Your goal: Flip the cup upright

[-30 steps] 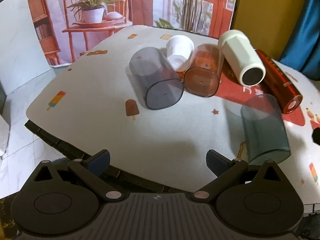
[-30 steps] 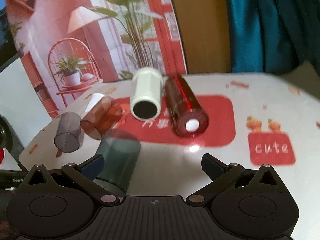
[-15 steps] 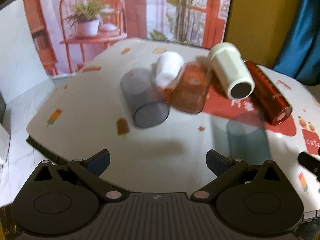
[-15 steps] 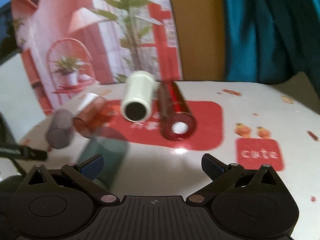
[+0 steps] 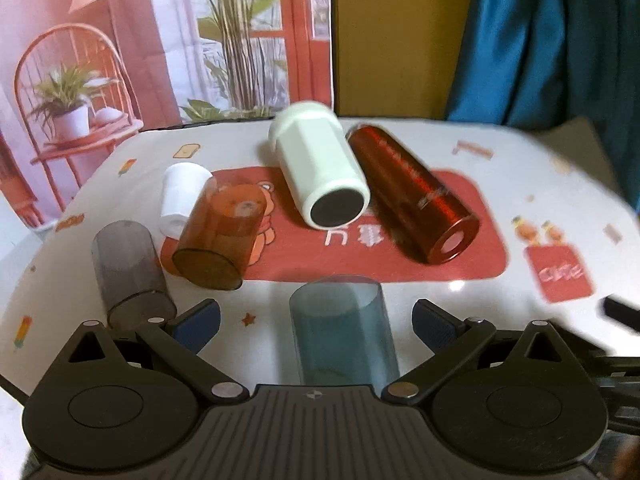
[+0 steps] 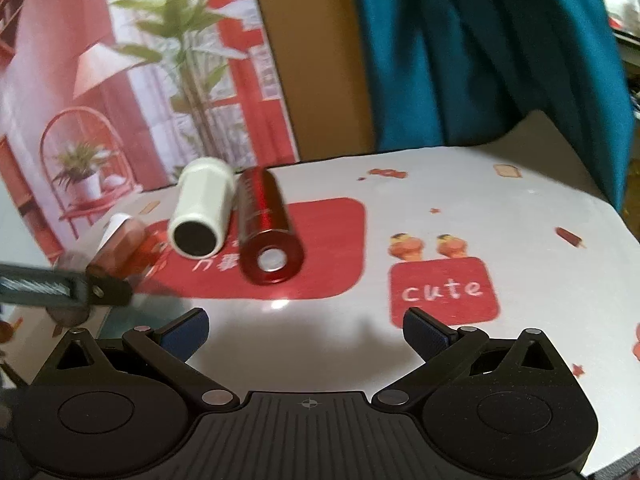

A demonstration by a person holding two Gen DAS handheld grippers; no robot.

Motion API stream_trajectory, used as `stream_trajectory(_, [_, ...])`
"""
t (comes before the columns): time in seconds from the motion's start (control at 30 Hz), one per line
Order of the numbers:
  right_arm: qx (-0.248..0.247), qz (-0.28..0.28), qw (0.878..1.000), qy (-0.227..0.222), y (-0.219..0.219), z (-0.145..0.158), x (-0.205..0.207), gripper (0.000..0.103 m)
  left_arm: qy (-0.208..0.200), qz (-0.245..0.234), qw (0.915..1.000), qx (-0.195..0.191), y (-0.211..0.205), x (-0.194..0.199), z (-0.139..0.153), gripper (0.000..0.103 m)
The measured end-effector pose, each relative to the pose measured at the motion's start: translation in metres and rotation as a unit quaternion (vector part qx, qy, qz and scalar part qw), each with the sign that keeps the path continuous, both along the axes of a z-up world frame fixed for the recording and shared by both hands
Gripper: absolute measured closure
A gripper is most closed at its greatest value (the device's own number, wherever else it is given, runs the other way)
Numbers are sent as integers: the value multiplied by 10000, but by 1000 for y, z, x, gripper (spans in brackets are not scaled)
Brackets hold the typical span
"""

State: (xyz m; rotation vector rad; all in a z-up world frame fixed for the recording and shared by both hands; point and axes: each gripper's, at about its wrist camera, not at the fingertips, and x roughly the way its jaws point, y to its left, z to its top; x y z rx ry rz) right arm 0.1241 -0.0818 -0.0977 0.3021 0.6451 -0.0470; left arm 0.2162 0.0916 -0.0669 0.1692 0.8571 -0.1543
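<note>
Several cups lie on their sides on the table. A translucent blue-green cup (image 5: 344,336) lies between the open fingers of my left gripper (image 5: 316,320), which do not touch it. Beyond it lie a grey cup (image 5: 128,268), an amber cup (image 5: 220,236), a small white cup (image 5: 180,196), a pale green tumbler (image 5: 320,176) and a red metallic tumbler (image 5: 412,196). My right gripper (image 6: 306,332) is open and empty over bare tablecloth, nearer than the red tumbler (image 6: 266,228) and pale tumbler (image 6: 202,212).
The white tablecloth (image 6: 440,208) has a red panel and a "cute" patch (image 6: 444,292). A printed backdrop (image 5: 160,40) and a teal curtain (image 6: 480,52) stand behind the table. The left gripper's body (image 6: 60,284) enters the right wrist view at the left edge.
My left gripper has swung right and closed in until the blue-green cup lies between its fingers. My right gripper has shifted right, away from that cup. Both stay open.
</note>
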Motion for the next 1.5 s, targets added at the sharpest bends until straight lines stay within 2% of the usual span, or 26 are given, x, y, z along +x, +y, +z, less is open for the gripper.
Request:
stream_trajectory(0.17, [166,-99,9998,21,-12,-5,-4,0,375,-175,9989,206,-12,17,-22,1])
stream_trajectory(0.27, [209,-75,9997,41,-13,-8,-4,0,756,-3,9966,339,-13,27,-37,12])
stream_trajectory(0.4, [230,-29,9997,95,-11,-11,-1,0,1030,136,9946,33,0,32,-44,14])
stream_trajectory(0.43, [242,-20,9996,110,-10,-11,-1,0,1034,105,9946,-39,1,32,-44,18])
stream_trajectory(0.47, [252,-12,9996,125,-9,-11,-1,0,1012,53,9948,-111,2,30,-43,26])
stream_trajectory(0.53, [253,-1,9996,142,-8,-12,-1,0,923,-8,9955,-215,5,29,-41,31])
stream_trajectory(0.63, [253,14,9996,156,-5,-12,-1,0,791,0,9965,-254,9,25,-39,31])
stream_trajectory(0.83, [297,-4,9993,237,-4,-15,-1,0,217,-143,9988,-426,28,2,-25,32])
stream_trajectory(0.93, [370,33,9989,297,-1,-17,1,0,-77,-187,9991,-370,38,-2,-20,33])
stream_trajectory(1.17, [328,164,9987,347,9,-15,2,0,-94,127,9987,-494,51,14,-27,33])
stream_trajectory(1.4, [383,101,9984,411,6,-16,2,0,-72,42,9986,-520,45,15,-27,33])
stream_trajectory(1.5, [358,98,9984,419,7,-15,1,0,15,22,9979,-648,46,14,-27,33])
